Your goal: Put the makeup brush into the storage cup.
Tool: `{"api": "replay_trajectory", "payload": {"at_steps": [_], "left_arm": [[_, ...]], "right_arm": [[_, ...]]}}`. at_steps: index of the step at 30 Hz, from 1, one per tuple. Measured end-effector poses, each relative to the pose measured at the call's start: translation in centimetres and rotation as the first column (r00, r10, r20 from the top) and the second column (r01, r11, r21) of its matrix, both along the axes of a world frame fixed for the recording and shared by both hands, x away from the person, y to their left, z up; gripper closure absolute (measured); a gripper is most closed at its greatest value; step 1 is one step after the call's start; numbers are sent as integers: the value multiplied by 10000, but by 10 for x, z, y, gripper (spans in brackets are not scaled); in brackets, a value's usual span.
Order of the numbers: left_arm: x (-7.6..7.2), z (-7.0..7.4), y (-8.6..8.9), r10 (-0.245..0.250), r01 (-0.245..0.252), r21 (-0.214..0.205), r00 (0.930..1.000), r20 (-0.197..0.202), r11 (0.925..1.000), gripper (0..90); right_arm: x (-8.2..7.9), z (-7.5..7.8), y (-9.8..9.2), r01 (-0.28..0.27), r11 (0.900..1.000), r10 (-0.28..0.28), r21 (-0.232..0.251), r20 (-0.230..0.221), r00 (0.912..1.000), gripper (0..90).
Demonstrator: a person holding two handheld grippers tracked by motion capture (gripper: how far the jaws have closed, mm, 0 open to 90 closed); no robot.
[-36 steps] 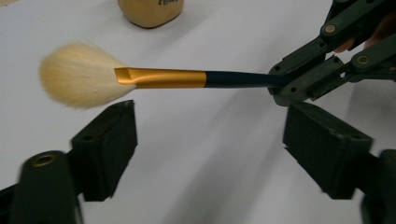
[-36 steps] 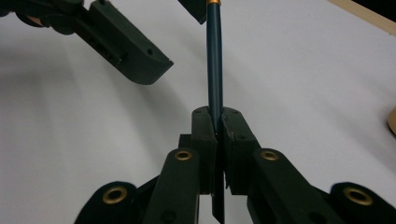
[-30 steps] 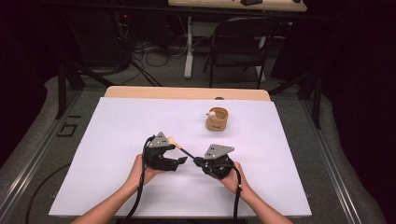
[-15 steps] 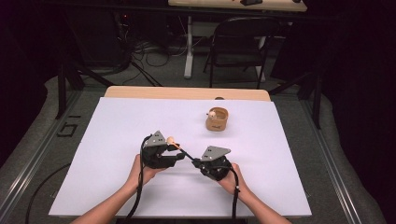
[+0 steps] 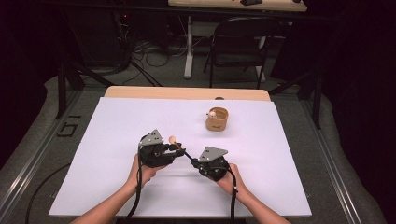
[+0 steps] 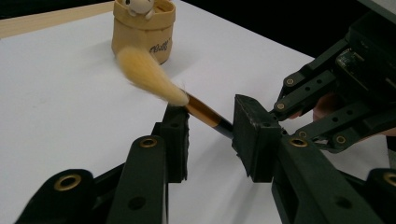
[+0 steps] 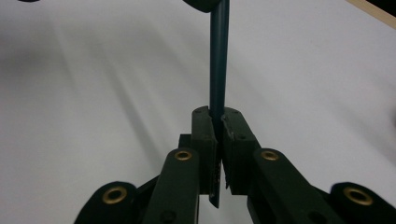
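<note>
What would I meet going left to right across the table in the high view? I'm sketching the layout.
Left gripper → brush, its tuft by the left jaws and its dark handle running right → right gripper → tan pot, farther back on the table.

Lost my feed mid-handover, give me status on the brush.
Right gripper shut on brush handle. Left gripper jaws just been closing, brush between them, pads not yet on it. Holder stands apart, nothing in the way.
</note>
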State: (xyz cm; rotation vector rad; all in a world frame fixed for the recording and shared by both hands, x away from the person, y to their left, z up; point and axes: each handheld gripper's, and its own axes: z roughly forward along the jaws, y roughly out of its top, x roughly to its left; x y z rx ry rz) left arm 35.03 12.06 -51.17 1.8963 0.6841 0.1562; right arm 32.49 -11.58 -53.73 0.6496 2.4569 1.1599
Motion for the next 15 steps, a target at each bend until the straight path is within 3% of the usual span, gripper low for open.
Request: {"api": "replay_trajectory", "payload": {"at_steps": [1, 3, 6, 15], "left_arm": [[0, 0, 0, -46, 46, 34, 10000, 33, 10000, 671], [-1, 0, -1, -54, 55, -93, 10000, 83, 9999, 682], [-2, 1, -2, -46, 51, -204, 9997, 236, 9998, 689], [-3, 5, -3, -162, 206, -1051, 9990, 422, 9943, 777]], "right_arm": [[1, -1, 1, 4, 9998, -6, 196, 112, 9999, 850], [0, 0, 0, 25, 10000, -25, 14, 43, 10000, 850], [1, -1, 1, 27, 9999, -29, 157, 150, 9999, 850], [2, 0, 6, 140, 9993, -150, 359, 287, 9995, 849]]}}
